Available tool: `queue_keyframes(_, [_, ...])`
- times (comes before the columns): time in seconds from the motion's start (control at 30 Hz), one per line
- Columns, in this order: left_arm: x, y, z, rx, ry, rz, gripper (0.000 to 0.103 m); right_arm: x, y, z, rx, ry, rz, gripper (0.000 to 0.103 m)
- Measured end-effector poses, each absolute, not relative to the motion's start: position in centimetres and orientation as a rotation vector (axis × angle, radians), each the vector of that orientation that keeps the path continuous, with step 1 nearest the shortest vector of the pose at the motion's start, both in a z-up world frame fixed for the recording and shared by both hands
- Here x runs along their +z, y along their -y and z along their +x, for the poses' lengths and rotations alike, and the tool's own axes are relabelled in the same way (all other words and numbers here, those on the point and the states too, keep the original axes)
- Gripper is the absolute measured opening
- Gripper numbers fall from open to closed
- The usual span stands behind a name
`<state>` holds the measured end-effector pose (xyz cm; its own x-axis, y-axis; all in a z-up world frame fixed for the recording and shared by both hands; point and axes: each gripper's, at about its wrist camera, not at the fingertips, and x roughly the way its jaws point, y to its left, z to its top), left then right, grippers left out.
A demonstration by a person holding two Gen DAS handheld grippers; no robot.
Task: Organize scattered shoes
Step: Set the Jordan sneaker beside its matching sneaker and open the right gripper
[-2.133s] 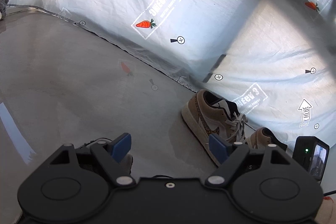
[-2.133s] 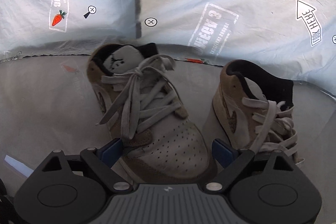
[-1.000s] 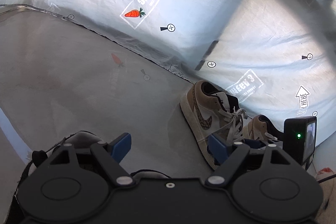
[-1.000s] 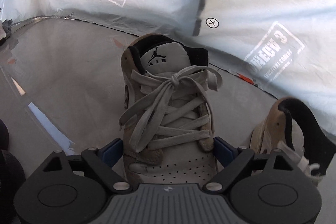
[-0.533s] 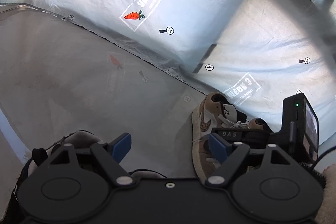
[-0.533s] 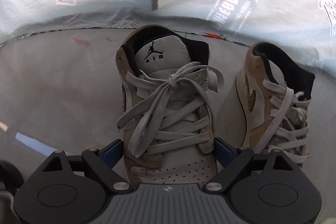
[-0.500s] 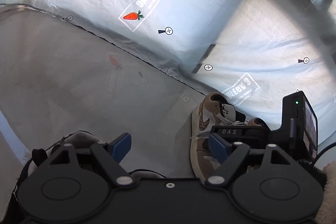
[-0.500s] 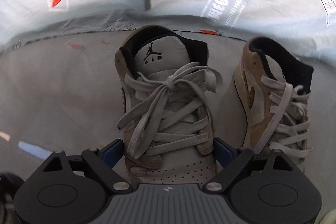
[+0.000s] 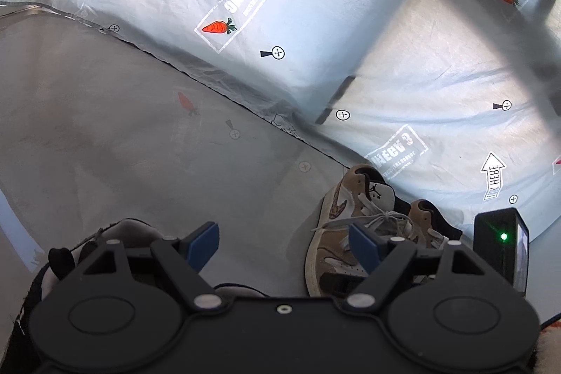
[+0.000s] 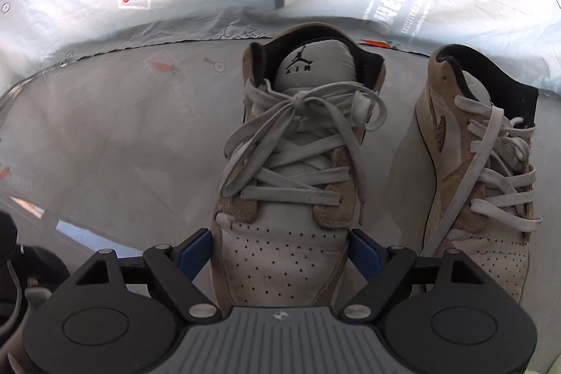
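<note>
A tan and white sneaker [image 10: 291,184] with grey laces stands toe toward me on the grey floor. My right gripper [image 10: 280,255] is shut on its toe, one blue pad against each side. Its mate [image 10: 484,170] stands just to the right, parallel, with a small gap between them. In the left wrist view the held sneaker [image 9: 336,226] and the mate [image 9: 424,216] sit together at the lower right, near the sheet. My left gripper [image 9: 284,244] is open above bare floor, with nothing between its fingers.
A dark shoe with a pale lining [image 9: 129,232] lies under the left gripper's left side, and the dark shoe [image 10: 24,269] also shows at the right wrist view's lower left. A white printed sheet [image 9: 315,6] hangs as a wall behind the floor [image 9: 122,128]. The right gripper's camera box [image 9: 498,244] is at the far right.
The right gripper has swung the held sneaker from a diagonal to heel toward the sheet, parallel with its mate. The left gripper has barely moved.
</note>
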<state>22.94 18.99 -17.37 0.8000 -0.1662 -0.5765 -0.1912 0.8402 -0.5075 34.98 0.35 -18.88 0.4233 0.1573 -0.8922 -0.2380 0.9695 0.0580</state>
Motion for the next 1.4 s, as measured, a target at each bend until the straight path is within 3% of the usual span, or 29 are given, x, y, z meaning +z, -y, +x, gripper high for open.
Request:
queue_keyframes(0.2, [-17.2,-19.4,22.7,0.022,-0.648,-0.58,0.082,-18.2,1.6,32.9,0.304,-1.012,-0.04,0.085])
queue_keyframes(0.33, [-17.4,-19.5,23.0,0.022,-0.66,-0.584,0.082,-15.1,5.6,31.8,0.224,-0.734,-0.042,0.102])
queue_keyframes(0.37, [-17.4,-19.4,23.1,0.017,-0.662,-0.58,0.082,-15.4,6.0,32.1,0.22,-0.743,-0.039,0.103])
queue_keyframes(0.6, [-17.3,-18.4,23.7,-0.017,-0.673,-0.557,0.082,-17.6,9.2,34.7,0.19,-0.81,-0.021,0.099])
queue_keyframes(0.63, [-17.3,-18.3,23.7,-0.015,-0.674,-0.554,0.082,-17.9,9.6,35.1,0.186,-0.82,-0.018,0.088])
queue_keyframes(0.67, [-17.3,-18.3,23.7,-0.011,-0.677,-0.556,0.082,-18.2,10.1,35.4,0.181,-0.829,-0.015,0.087])
queue_keyframes(0.97, [-17.2,-17.7,23.9,-0.007,-0.687,-0.548,0.082,-19.8,12.2,37.4,0.133,-0.918,0.055,0.086])
queue_keyframes(1.4, [-15.6,-17.3,23.5,-0.031,-0.633,-0.508,0.082,-20.1,10.4,35.5,0.265,-0.89,0.05,0.088])
